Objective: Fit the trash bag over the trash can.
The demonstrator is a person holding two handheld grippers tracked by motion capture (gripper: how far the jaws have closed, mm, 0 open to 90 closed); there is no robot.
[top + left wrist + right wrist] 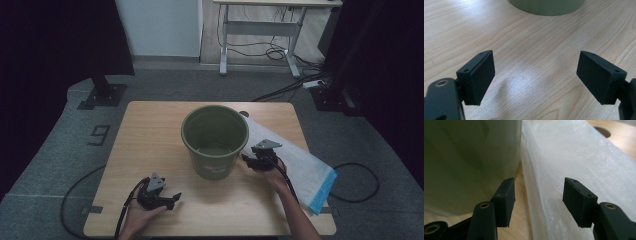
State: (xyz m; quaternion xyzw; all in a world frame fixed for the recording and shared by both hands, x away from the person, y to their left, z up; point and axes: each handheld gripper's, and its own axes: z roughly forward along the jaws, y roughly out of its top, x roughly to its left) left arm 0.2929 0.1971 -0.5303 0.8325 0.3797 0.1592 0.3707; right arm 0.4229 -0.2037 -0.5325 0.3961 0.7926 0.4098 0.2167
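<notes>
Lying flat on the wooden table [150, 145], the white plastic bag [295, 160] stretches from behind the green bucket [215, 140] to the right front edge, where a blue strip ends it. Its near edge touches the bucket's base in the right gripper view, which also brings out the translucent, wrinkled film [579, 157]; the high view shows the whole length. The right gripper [252, 161] sits between bucket and bag, jaws parted with nothing gripped. The left gripper [535, 80], near the front left, stands wide open over bare wood.
</notes>
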